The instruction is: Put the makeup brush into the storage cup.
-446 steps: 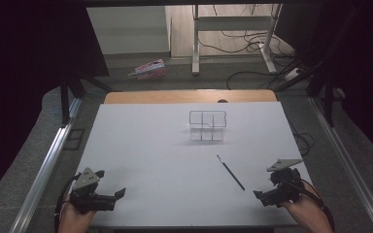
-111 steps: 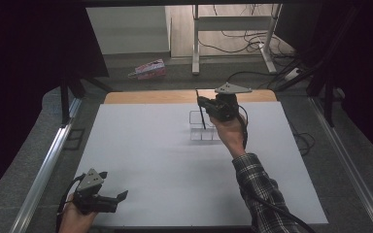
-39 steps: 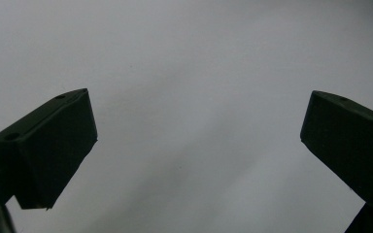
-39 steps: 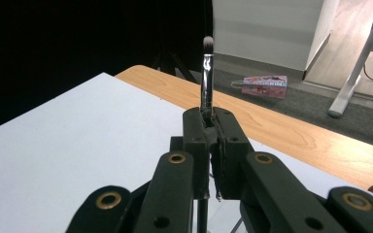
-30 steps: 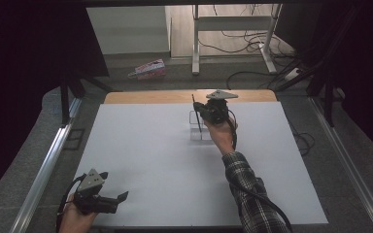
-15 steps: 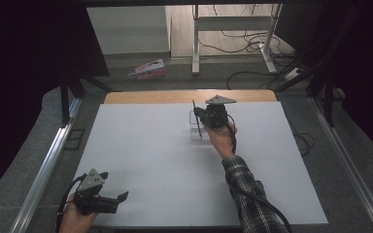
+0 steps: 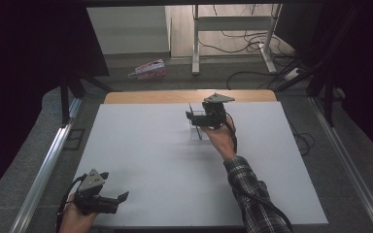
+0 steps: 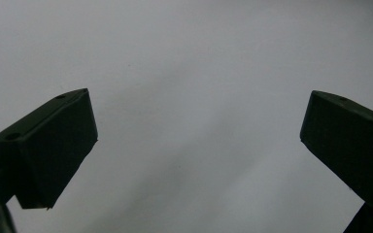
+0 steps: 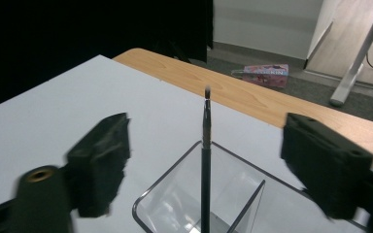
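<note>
One white table (image 7: 141, 160), wood strip along its far edge. You work it with two grippers.

One clear organizer (image 9: 189, 204) stands at about 1 o'clock from the table's middle, toward the far edge. The right gripper view shows clear walls and one divider; how many compartments in all, you cannot tell from here.

Two grippers, one per hand. Your left gripper (image 7: 108, 201) rests at 7 o'clock, on the near left corner, jaws spread wide over bare table surface, nothing between them. Your right gripper (image 9: 204, 165) hovers at the organizer, jaws parted and clear of the brush on both sides; they have just been opening, and the brush stands free between them, untouched by either pad.

One brush (image 9: 206, 160), thin and dark, stands upright in the organizer's near compartment, tip at 12 o'clock, its lower end inside the clear walls.

One pink box (image 7: 148, 69) lies on the floor beyond the table, at 11 o'clock.
</note>
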Motion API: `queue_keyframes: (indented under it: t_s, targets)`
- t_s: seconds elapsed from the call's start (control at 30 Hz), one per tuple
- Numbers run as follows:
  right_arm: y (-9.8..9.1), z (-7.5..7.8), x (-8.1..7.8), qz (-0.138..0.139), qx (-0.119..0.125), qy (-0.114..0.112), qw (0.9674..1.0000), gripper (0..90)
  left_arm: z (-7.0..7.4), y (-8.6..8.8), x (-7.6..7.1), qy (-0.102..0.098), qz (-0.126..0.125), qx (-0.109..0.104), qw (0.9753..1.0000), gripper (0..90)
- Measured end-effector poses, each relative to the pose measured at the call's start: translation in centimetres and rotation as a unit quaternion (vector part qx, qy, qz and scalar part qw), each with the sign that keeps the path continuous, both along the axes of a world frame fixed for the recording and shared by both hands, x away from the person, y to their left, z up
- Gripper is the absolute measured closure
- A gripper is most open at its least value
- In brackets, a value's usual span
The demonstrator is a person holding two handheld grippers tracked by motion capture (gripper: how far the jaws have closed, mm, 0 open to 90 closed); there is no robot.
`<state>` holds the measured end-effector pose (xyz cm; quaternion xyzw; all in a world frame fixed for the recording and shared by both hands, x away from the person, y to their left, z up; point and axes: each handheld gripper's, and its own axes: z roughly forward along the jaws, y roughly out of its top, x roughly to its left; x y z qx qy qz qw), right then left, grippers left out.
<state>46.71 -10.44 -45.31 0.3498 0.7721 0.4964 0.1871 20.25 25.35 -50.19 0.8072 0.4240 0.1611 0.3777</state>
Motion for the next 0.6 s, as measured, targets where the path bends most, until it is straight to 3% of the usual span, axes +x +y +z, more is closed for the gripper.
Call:
queue_keyframes:
  t_s: [0.23,0.6]
  targets:
    - [0.37,-0.09,-0.18,0.003,-0.030,0.008,0.9995,8.8,-0.01,0.00,-0.01,0.000,0.000,0.001,1.0000,0.4]
    - [0.08,0.52,-0.78,0.013,-0.043,0.010,0.9989,8.1,0.00,-0.01,-0.01,0.000,0.000,0.001,1.0000,0.4]
